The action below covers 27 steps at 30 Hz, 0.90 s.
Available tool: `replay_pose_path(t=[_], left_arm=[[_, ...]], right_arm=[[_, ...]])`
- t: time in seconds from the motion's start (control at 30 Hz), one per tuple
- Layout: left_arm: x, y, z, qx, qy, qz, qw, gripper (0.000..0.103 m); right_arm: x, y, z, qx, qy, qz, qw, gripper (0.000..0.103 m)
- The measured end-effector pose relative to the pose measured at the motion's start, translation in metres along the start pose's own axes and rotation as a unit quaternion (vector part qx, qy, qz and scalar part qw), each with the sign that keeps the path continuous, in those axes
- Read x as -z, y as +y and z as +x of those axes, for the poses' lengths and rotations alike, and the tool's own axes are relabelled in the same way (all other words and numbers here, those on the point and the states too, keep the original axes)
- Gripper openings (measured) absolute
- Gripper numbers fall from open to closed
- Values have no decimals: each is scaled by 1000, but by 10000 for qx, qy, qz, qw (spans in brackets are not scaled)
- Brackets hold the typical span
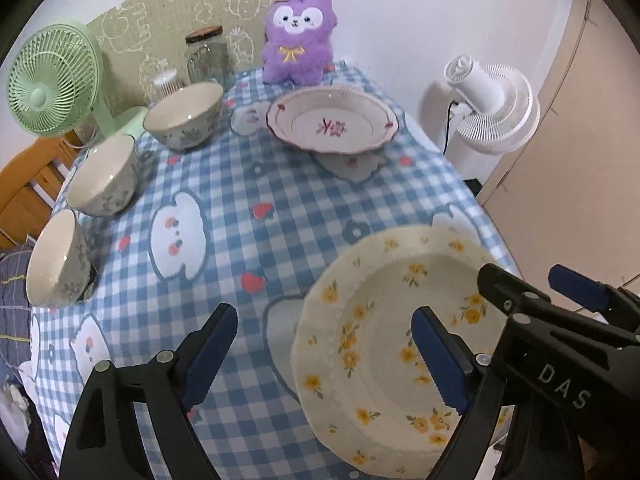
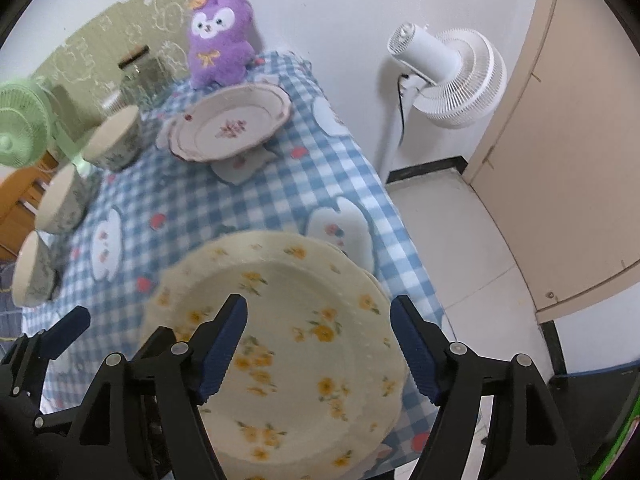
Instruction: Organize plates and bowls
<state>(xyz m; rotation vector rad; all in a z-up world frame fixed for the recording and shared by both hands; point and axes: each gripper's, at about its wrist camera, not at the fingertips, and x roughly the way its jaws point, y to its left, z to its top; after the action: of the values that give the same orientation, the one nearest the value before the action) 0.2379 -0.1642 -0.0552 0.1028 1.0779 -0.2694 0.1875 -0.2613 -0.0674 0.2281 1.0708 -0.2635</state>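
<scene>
Cream scalloped ceramic plate with yellow flowers (image 2: 288, 344), beneath the right tool (image 2: 318, 344) whose fingers are spread, overhangs the checked counter (image 2: 224, 208) edge and could slide off if nudged.

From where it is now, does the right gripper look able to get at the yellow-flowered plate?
Probably yes. The right gripper is open and hovers right over the yellow-flowered plate at the table's near corner. Nothing lies on the plate, and the left gripper sits beside it, also open.
</scene>
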Motion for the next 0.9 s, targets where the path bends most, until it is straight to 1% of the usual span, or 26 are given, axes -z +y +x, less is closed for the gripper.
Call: replay_pose_path(t=[0.27, 0.37, 0.53, 0.8, 0.9], left_arm=[[-22, 15, -23, 92, -152, -27, 9998, 92], [-30, 18, -30, 81, -288, 1, 9996, 92], [-43, 25, -42, 89, -440, -101, 9989, 92], [-64, 36, -61, -99, -748, -253, 9968, 92], [-71, 41, -64, -151, -840, -292, 9959, 92]], right_arm=[[-22, 30, -28, -89, -336, -188, 9992, 78], [-30, 39, -36, -147, -449, -232, 9986, 83], [-44, 49, -51, -245, -646, -298, 9972, 85], [-69, 72, -72, -383, -982, -573, 9928, 88], [-77, 76, -74, -421, -1047, -555, 9921, 90]])
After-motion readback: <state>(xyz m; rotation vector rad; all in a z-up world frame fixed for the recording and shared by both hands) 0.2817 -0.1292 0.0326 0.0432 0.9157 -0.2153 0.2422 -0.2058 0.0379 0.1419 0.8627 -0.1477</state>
